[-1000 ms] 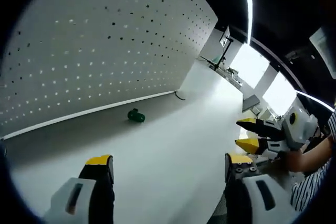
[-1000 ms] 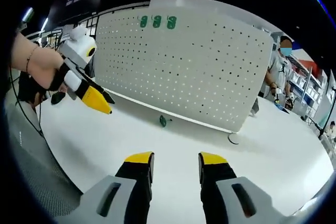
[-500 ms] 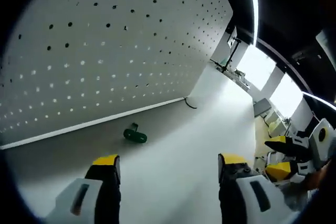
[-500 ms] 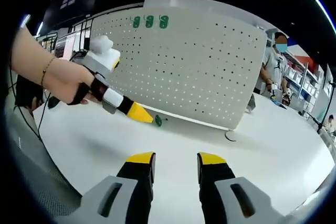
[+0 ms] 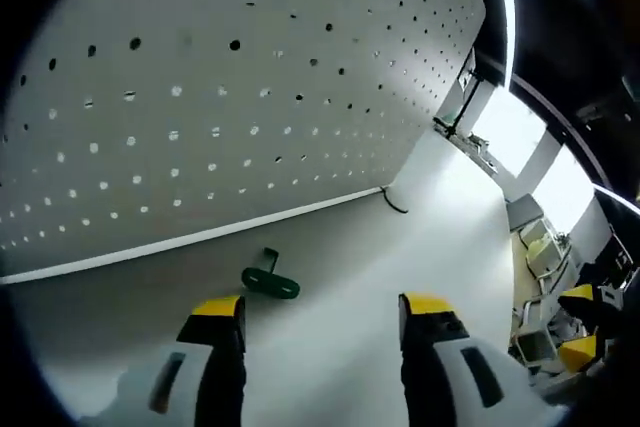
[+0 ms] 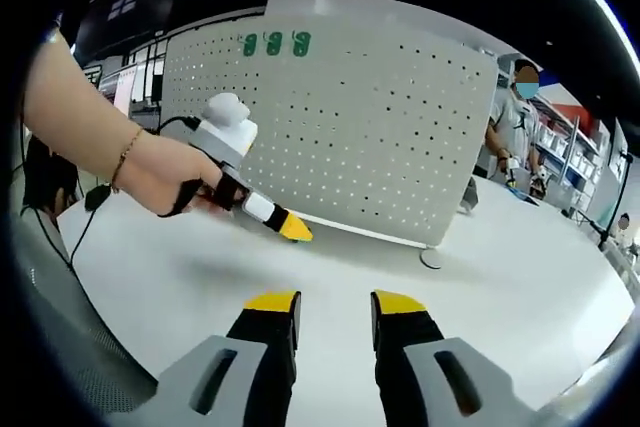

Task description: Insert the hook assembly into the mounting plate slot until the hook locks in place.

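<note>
Approach stage, before any grasp. The small green plastic hook assembly (image 5: pixel 270 281) lies flat on the white bench (image 5: pixel 420 227), just in front of the foot of the upright white perforated mounting plate (image 5: pixel 230 87), near its lower edge. The left gripper (image 5: pixel 320 309), with yellow-tipped black jaws, is spread and holds nothing, its jaws framing the bench just short of the hook. In the right gripper view the left gripper (image 6: pixel 290 228) reaches down toward the base of the plate (image 6: pixel 380 127), where three further green hooks (image 6: pixel 274 44) already hang along the top row. The right gripper (image 6: pixel 335 303) hovers well back over the bench, jaws apart and empty. Judged next move: advance the left gripper, close on the hook, then lift it to a plate slot. No containers are present.
</note>
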{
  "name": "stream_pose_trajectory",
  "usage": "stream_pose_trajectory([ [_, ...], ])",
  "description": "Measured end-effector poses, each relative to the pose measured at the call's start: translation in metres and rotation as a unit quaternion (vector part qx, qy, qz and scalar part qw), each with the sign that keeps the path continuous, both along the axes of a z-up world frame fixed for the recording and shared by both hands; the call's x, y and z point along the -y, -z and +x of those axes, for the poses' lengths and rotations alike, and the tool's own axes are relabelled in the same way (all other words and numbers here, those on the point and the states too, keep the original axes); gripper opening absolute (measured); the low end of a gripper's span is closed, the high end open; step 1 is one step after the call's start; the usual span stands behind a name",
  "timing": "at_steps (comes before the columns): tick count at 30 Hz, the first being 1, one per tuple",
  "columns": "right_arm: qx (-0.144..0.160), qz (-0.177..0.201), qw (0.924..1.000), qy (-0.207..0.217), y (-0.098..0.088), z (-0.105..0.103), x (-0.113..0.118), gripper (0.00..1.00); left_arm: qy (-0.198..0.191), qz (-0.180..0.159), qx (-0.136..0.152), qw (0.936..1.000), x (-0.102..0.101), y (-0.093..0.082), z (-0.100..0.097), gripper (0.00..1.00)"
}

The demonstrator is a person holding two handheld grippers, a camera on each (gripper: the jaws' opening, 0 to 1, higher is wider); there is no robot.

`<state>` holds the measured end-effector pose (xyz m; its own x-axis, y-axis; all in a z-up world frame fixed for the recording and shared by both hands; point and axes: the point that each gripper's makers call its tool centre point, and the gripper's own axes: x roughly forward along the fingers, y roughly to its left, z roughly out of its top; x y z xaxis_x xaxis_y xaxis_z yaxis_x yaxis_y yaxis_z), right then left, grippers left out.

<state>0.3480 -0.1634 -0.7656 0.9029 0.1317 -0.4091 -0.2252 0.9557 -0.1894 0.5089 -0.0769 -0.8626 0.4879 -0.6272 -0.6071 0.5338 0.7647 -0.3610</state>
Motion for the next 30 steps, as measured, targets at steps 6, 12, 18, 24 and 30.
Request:
stream_pose_trajectory([
  [6, 0.000, 0.003, 1.0000, 0.009, 0.000, 0.000, 0.004, 0.25, -0.023, 0.032, -0.003, 0.9992, -0.008, 0.011, 0.010, 0.44],
  [12, 0.010, -0.004, 0.9999, 0.012, -0.006, -0.001, 0.005, 0.23, -0.039, 0.037, -0.019, 0.9984, -0.005, 0.014, 0.010, 0.43],
  [18, 0.009, -0.006, 0.9999, 0.013, -0.006, -0.003, 0.006, 0.23, -0.057, 0.044, -0.021, 0.9972, -0.002, 0.016, 0.012, 0.36],
  [24, 0.007, 0.000, 0.9997, 0.022, -0.007, -0.004, 0.009, 0.22, -0.063, 0.053, -0.015, 0.9965, -0.004, 0.018, 0.018, 0.27],
  [30, 0.007, -0.001, 0.9997, 0.023, -0.007, -0.005, 0.010, 0.22, -0.050, 0.074, -0.001, 0.9960, -0.006, 0.017, 0.021, 0.21],
])
